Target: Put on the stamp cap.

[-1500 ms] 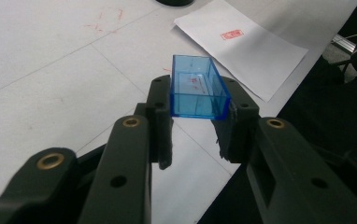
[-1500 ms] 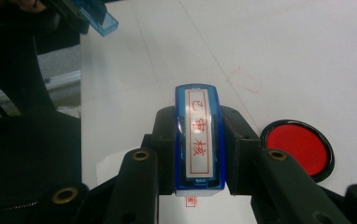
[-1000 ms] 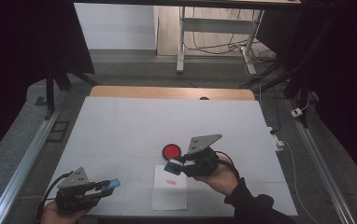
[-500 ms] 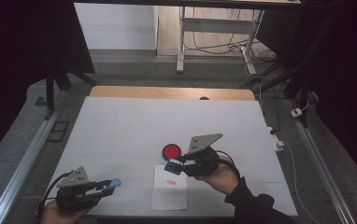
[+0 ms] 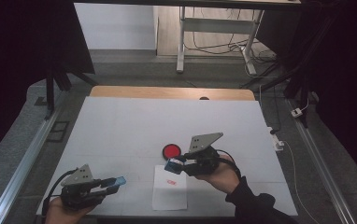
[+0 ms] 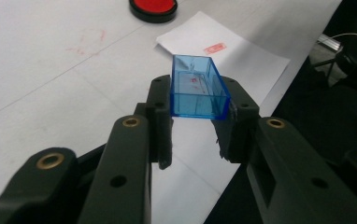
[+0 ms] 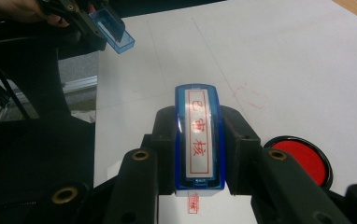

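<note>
My left gripper is shut on a clear blue stamp cap, held just above the table near its front left; in the high view the cap sticks out toward the right. My right gripper is shut on a blue stamp, its red-lettered face turned up to the camera. In the high view that gripper hovers over the top of a white paper sheet bearing one red imprint. A round red ink pad lies just beyond the paper.
A white mat covers the table, with a wooden strip at the far edge. Metal rails run along both sides. Cables and a plug lie on the floor at the right.
</note>
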